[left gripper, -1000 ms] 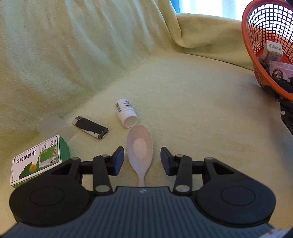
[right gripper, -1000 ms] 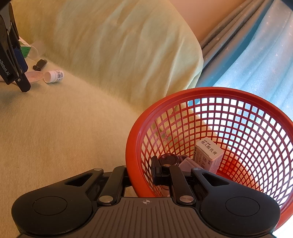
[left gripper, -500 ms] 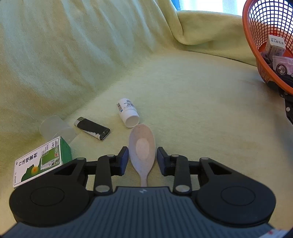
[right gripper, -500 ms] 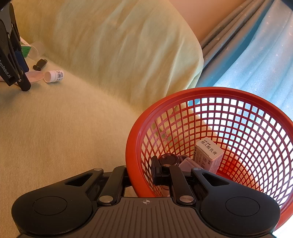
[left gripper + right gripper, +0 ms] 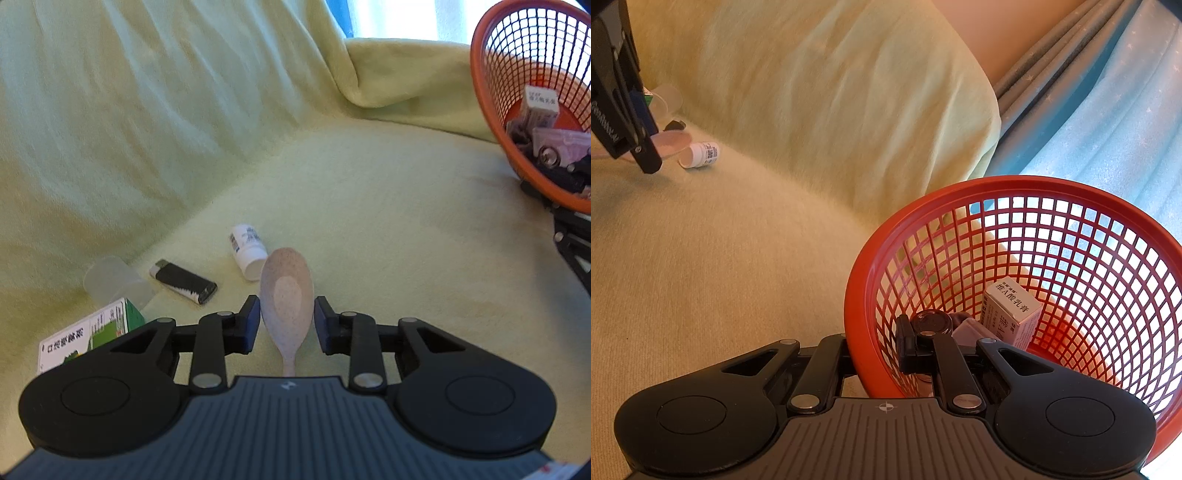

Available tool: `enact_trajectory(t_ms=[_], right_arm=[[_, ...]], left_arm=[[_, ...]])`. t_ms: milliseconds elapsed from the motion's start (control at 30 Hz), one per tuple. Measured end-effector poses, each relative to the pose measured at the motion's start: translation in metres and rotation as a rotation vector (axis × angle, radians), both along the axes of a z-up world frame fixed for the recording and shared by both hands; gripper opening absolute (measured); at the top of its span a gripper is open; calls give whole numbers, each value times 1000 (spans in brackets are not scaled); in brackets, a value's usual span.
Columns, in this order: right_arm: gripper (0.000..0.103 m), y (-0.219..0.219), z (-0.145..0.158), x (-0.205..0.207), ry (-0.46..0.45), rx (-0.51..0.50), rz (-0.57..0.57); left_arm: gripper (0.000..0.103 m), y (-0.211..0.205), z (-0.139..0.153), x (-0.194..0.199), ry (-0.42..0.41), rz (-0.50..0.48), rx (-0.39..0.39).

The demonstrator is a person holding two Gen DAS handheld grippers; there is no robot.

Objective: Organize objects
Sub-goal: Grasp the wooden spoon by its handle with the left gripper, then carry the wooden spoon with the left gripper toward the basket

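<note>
A pale pink spoon [image 5: 286, 280] lies bowl-forward between the fingers of my left gripper [image 5: 286, 301], and both pads press on the sides of its bowl. In the right wrist view the same spoon [image 5: 672, 142] pokes out past the left gripper's fingers [image 5: 646, 162], just above the sofa seat. My right gripper [image 5: 875, 350] is shut on the wall of the orange mesh basket [image 5: 871, 266], one finger inside and one outside. The basket [image 5: 480, 92] holds a white box [image 5: 1010, 314] and some dark items.
On the yellow-green sofa seat lie a white pill bottle [image 5: 248, 253], a black lighter [image 5: 183, 282], a clear plastic cup [image 5: 110, 280] and a green-and-white box [image 5: 92, 336]. The sofa back rises behind them. Blue curtains [image 5: 1108, 129] hang at the right.
The left gripper's fingers have closed in from either side until they touch the spoon's bowl. The right gripper and the basket have not moved.
</note>
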State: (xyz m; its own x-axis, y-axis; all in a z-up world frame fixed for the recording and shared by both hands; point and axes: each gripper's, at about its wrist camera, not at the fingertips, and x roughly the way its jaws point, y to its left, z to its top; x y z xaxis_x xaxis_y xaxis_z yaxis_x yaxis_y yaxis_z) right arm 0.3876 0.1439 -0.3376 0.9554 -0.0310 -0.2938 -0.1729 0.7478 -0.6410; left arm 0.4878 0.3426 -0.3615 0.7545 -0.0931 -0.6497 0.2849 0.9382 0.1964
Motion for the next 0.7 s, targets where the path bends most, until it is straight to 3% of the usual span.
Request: enact_trajectory(t_ms=[700], right_arm=[[7, 0, 0, 0, -2, 0, 2]], left_arm=[[27, -49, 91, -21, -136, -140, -46]])
